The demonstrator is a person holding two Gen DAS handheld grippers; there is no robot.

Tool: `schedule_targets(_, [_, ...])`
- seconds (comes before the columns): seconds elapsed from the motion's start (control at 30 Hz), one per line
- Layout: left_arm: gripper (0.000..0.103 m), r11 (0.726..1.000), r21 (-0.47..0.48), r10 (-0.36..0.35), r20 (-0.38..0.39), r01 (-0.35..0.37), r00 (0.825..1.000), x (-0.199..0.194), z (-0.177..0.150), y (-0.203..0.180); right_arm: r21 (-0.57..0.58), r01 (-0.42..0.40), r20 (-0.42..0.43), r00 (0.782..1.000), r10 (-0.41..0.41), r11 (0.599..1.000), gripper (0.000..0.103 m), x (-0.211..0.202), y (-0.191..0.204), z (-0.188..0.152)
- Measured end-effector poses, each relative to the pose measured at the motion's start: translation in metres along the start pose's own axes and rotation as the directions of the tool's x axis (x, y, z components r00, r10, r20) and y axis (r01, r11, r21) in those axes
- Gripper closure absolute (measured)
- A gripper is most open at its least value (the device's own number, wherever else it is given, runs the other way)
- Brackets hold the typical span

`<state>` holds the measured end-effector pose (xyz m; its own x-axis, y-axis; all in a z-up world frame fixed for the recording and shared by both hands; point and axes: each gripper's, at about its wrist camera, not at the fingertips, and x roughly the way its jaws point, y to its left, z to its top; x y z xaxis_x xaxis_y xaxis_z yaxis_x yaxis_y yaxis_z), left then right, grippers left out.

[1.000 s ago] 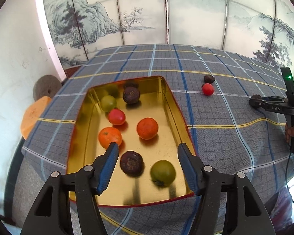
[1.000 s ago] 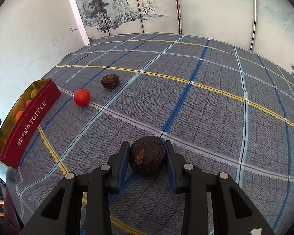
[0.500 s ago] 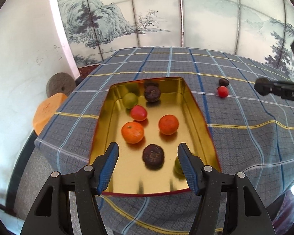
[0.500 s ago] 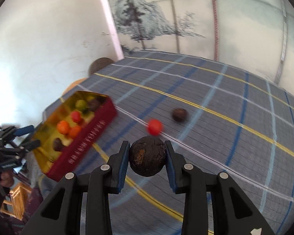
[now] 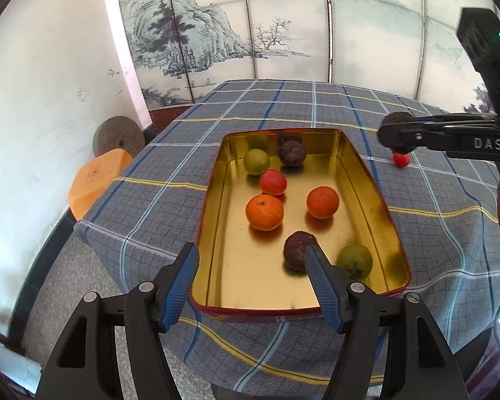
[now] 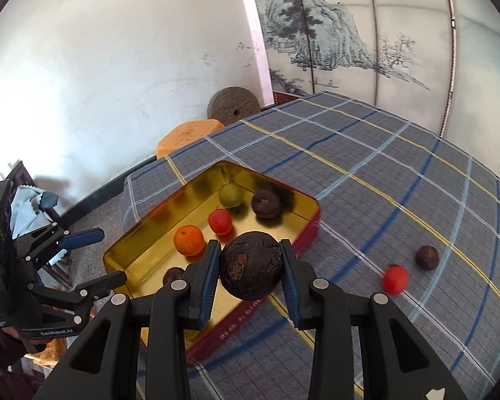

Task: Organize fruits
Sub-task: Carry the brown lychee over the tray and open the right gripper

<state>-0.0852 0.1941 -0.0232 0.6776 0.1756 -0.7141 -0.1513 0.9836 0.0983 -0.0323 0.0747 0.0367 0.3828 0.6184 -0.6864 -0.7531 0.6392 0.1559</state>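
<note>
Clamped in the right gripper [image 6: 251,271] is a dark wrinkled fruit [image 6: 251,270], held above the near wall of the gold tin [image 6: 143,230], not yet dropped. Beside the tin, the left gripper [image 5: 250,260] has just been opening and grips nothing. Seven fruits lie inside the tin; beyond it a red fruit [image 6: 395,279] and a dark fruit [image 6: 426,257] wait on the tablecloth [image 6: 400,173].

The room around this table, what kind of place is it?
Probably a home or a traditionally decorated room: a painted landscape screen stands behind a table with a plaid tablecloth, and a stone millstone leans on a plain white wall.
</note>
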Motion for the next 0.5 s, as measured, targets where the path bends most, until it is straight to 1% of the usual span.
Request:
schedule_targets(0.13, [0.036, 1.000, -0.002, 0.007, 0.005, -0.007, 1.000, -0.002, -0.002, 0.003, -0.023, -0.007, -0.034, 0.999, 0.006, 1.000, 0.071, 0.021, 0.010, 0.008])
schedule_targets(0.5, [0.035, 1.000, -0.012, 0.020, 0.005, -0.020, 1.000, -0.003, -0.006, 0.012, -0.048, -0.008, -0.126, 0.992, 0.002, 0.999, 0.070, 0.081, 0.016, 0.025])
